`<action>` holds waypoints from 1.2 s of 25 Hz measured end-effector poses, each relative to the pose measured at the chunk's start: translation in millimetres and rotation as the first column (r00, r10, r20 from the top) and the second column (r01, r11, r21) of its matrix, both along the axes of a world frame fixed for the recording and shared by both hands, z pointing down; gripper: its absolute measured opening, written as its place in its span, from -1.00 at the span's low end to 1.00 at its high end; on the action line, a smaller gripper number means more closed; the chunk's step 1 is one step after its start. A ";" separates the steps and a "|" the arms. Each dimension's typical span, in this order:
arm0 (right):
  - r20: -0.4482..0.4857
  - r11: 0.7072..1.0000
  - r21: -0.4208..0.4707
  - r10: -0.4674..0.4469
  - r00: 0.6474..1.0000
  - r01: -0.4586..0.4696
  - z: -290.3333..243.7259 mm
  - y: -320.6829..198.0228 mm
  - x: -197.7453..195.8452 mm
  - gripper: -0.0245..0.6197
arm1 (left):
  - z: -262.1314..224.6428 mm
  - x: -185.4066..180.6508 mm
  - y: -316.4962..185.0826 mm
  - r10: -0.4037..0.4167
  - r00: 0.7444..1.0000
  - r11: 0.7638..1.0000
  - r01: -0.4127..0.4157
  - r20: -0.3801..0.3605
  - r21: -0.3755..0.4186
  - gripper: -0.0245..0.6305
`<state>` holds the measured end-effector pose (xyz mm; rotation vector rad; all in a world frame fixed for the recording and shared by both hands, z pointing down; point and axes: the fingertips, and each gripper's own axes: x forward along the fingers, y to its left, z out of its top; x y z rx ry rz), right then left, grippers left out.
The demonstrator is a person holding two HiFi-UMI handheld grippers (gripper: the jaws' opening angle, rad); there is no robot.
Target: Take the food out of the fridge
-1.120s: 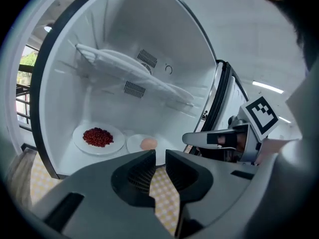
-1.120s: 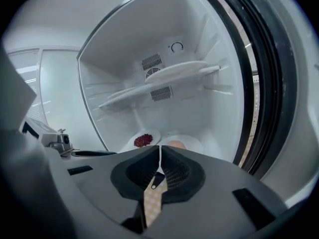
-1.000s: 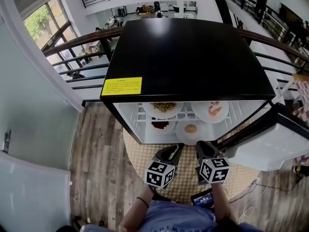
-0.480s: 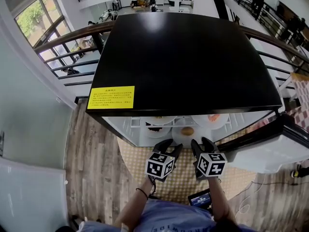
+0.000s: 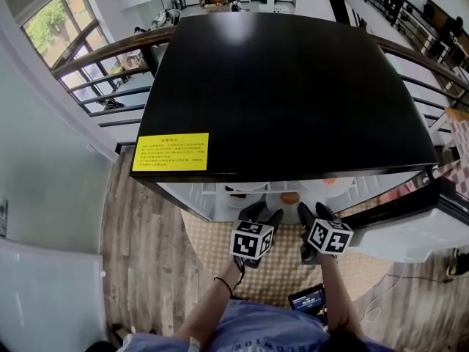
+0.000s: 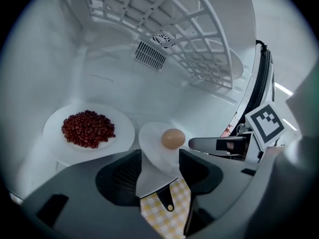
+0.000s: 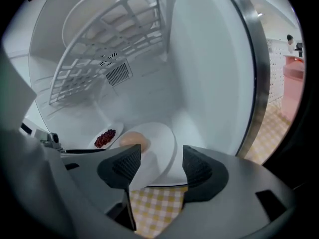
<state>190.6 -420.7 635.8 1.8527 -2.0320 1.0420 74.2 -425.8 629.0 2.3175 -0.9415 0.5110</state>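
The open fridge [image 5: 293, 101] has a white plate [image 6: 154, 156] with a round tan bun [image 6: 172, 138] at the front of its lower floor. Beside it on the left sits a plate of red beans [image 6: 88, 128]. My left gripper [image 6: 159, 158] is at the plate's near rim, its jaws opening with the rim between them. My right gripper [image 7: 162, 158] is at the same plate [image 7: 162, 146] from the right, jaws also opening around its edge; the bun [image 7: 133, 140] lies just beyond. From the head view both grippers, left [image 5: 262, 213] and right [image 5: 315, 213], reach into the opening.
The fridge door [image 5: 410, 229] stands open at the right. A wire shelf [image 6: 189, 39] hangs above the lower plates and carries more plates. A yellow checked mat [image 5: 278, 266] lies under the grippers. The fridge side wall [image 7: 209, 83] is close on the right.
Both grippers moved forward and down into the fridge opening. Their jaws have spread from near shut to wide. The fridge top now hides most of the shelves in the head view.
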 end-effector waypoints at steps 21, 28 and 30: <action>-0.080 0.997 -0.058 -0.047 0.996 0.043 5.9 15.1 -2.8 -0.56 | 5.9 -2.4 -8.6 -0.126 0.991 0.991 0.127 0.047 -0.029 -0.26; -0.038 0.998 -0.061 -0.007 0.999 0.005 6.5 35.0 -6.7 -0.61 | 6.8 -19.4 4.2 -0.166 0.985 0.986 0.167 0.054 -0.011 -0.60; -0.011 0.998 -0.063 0.006 1.000 -0.007 7.8 40.7 -8.9 -0.62 | 7.1 -22.2 8.5 -0.180 0.983 0.983 0.181 0.034 -0.025 -0.61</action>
